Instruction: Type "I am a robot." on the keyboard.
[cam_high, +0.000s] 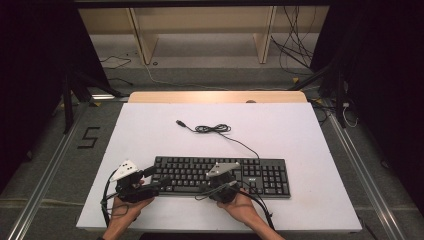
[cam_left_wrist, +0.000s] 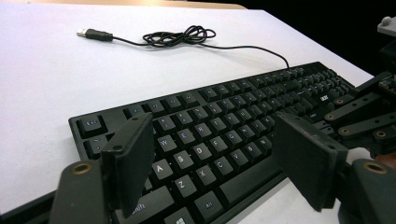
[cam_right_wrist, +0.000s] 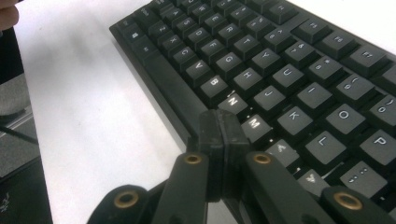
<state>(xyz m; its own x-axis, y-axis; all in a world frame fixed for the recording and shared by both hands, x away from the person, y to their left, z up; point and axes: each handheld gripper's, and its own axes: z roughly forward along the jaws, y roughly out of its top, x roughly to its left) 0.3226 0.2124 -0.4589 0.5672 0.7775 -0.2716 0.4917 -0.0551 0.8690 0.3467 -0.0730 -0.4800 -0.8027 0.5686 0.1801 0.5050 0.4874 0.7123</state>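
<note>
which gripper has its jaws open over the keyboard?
The left gripper: its two pads stand wide apart above the keyboard's letter keys. The right gripper has its pads pressed together, tip near the N and M keys.

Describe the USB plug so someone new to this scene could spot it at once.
Start at the white table and find the black keyboard near its front edge. A thin black cable leaves the keyboard's back, runs to a small tangled coil, then ends at the USB plug. It alone lies on bare white, with a metal tip.
</note>
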